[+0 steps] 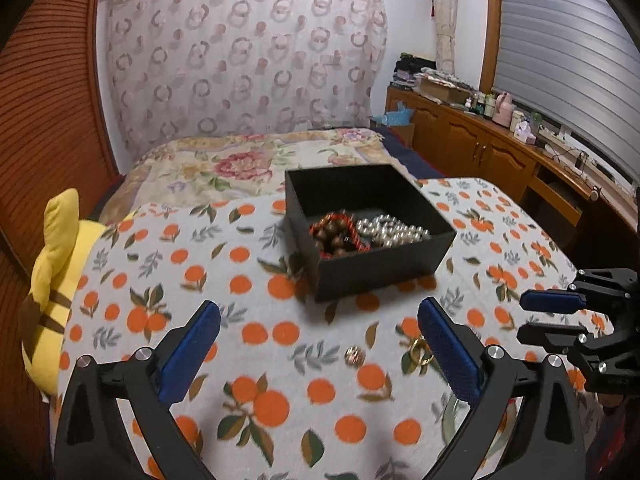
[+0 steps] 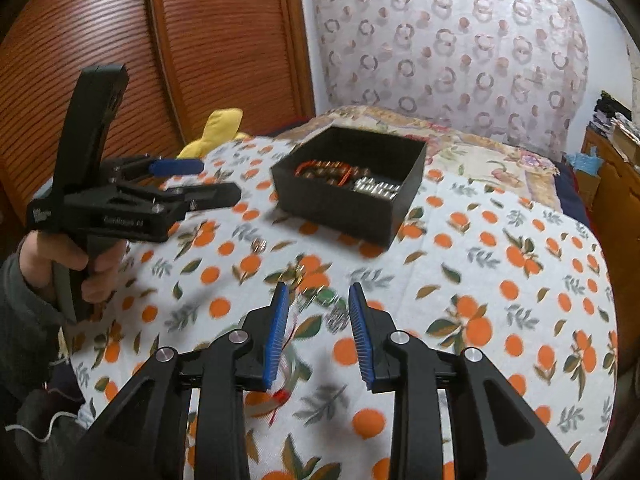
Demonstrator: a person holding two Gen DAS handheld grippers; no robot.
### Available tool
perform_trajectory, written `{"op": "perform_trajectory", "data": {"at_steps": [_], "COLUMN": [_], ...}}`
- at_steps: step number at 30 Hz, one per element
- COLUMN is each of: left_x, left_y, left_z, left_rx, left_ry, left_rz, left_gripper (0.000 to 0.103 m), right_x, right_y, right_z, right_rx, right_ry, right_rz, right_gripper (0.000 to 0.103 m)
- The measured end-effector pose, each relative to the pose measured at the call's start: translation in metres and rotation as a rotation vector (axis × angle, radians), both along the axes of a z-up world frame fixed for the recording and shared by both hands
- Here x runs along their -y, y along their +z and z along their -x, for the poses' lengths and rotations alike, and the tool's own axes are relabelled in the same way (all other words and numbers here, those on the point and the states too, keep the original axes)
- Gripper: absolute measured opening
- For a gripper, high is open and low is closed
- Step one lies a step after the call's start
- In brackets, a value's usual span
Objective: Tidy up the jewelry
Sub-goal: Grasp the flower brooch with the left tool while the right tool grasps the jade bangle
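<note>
A black open box (image 1: 384, 272) (image 2: 340, 208) stands on the orange-print cloth and holds a brown bead bracelet with red cord (image 1: 336, 236) and a pearl strand (image 1: 394, 230). A small ring (image 1: 355, 356) (image 2: 259, 245) and a gold ring (image 1: 418, 352) (image 2: 298, 272) lie loose on the cloth in front of the box. My left gripper (image 1: 320, 316) (image 2: 216, 182) is open and empty above the cloth, the rings between its fingers. My right gripper (image 2: 318, 292) (image 1: 528, 318) is open, just behind the gold ring. A pale green bangle (image 2: 292, 364) with a red cord lies under its fingers.
A yellow plush toy (image 1: 56, 280) lies at the cloth's left edge. A floral bedspread (image 1: 240, 164) lies behind the box. A wooden cabinet (image 1: 480, 144) with bottles stands along the right wall. Wooden slat doors (image 2: 200, 40) are on the left.
</note>
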State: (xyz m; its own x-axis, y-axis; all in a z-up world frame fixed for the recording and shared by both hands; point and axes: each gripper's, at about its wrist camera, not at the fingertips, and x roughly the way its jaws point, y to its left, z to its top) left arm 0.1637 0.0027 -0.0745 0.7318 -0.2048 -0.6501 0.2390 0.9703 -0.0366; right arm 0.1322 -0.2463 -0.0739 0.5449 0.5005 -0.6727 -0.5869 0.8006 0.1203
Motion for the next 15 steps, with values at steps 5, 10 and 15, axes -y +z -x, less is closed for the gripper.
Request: {"op": "perform_trajectory", "data": {"at_steps": [5, 10, 15], "left_x": [-0.004, -0.007, -0.005], "left_y": [-0.010, -0.022, -0.035], "left_z": [0.006, 0.010, 0.009], "left_rx": [-0.026, -0.061, -0.101], "left_ry": [-0.002, -0.008, -0.023], "left_rz": [-0.008, -0.016, -0.022], "left_gripper": [0.096, 0.096, 0.096], "right_x": [-0.009, -0.017, -0.025], "right_y": [-0.015, -0.028, -0.035], "right_z": [0.011, 0.015, 0.016], "right_rx": [-0.033, -0.061, -0.070], "right_ry": [0.039, 0.066, 0.076], "right_rz": [0.037, 0.091, 0.144], "right_gripper": [0.033, 0.033, 0.033]}}
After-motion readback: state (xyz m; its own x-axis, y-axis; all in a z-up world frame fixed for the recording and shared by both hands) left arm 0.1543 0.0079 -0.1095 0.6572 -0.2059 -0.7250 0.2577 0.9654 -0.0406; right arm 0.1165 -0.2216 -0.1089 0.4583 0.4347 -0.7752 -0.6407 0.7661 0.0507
